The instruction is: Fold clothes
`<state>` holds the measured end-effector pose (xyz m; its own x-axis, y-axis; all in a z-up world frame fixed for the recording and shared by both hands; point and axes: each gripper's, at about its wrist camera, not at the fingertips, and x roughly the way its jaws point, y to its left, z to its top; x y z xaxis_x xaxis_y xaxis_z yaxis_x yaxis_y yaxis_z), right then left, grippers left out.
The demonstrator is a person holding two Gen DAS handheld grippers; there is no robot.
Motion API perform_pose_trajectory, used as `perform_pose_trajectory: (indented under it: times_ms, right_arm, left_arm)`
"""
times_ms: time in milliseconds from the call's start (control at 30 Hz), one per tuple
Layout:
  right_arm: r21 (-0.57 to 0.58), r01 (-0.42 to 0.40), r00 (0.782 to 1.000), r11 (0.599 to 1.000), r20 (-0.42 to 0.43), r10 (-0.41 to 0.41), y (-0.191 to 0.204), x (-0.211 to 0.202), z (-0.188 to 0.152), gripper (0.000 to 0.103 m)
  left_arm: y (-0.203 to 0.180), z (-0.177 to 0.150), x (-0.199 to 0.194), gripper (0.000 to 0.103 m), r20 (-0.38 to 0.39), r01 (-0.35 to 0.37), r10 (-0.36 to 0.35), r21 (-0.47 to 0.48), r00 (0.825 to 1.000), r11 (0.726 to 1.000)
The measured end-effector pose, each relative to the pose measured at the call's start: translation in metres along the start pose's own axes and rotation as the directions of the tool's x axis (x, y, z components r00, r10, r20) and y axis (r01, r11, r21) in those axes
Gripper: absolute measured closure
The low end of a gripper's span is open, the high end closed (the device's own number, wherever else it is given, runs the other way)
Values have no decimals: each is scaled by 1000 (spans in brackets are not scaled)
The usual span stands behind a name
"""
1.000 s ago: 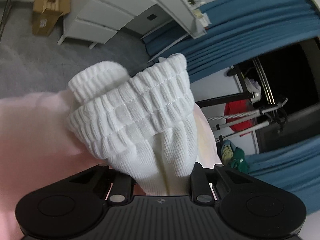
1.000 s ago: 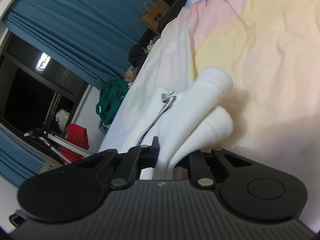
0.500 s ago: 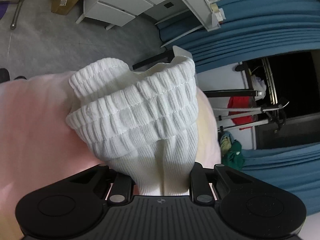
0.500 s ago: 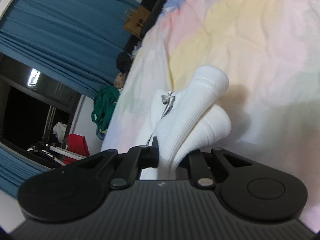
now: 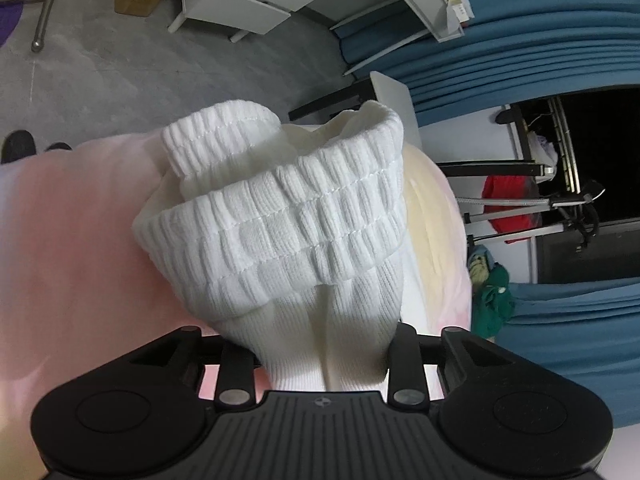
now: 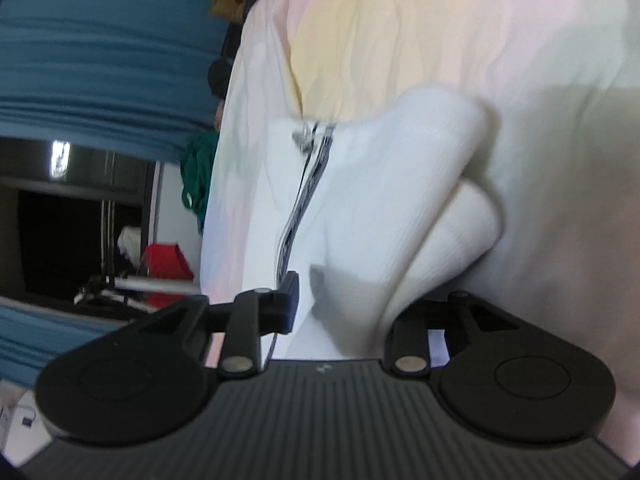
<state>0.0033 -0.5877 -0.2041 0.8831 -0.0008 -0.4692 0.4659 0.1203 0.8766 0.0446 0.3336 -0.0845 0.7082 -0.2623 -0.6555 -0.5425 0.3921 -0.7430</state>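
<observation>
Left wrist: pastel bedsheet (image 5: 72,248), grey floor (image 5: 120,68), blue curtains (image 5: 532,44).

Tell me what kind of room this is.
Most likely a bedroom at home: a bed with a pastel sheet, blue curtains by a dark window, and a white drawer unit on the grey floor.

Grey floor (image 5: 104,76), white drawers (image 5: 244,4), blue curtains (image 5: 520,52), dark window (image 5: 612,152)
</observation>
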Motion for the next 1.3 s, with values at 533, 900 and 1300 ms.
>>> perform_pose_trajectory:
  times_ms: [533, 900, 1300]
  right_arm:
    - [-157, 30, 988, 987, 158, -5, 28, 22, 21, 91]
    - [-199, 73, 982, 977, 184, -36, 32, 28, 20, 91]
    - [-310, 147, 972, 939, 223, -78, 40, 28, 12, 90]
  left_arm:
    - [-77, -67, -51, 37, 180, -129, 62, 386, 982, 914]
    - [-175, -149, -1, 25, 181, -116, -18, 704, 983, 701]
    - [-193, -229, 118, 21, 227, -250, 104, 886, 968, 391]
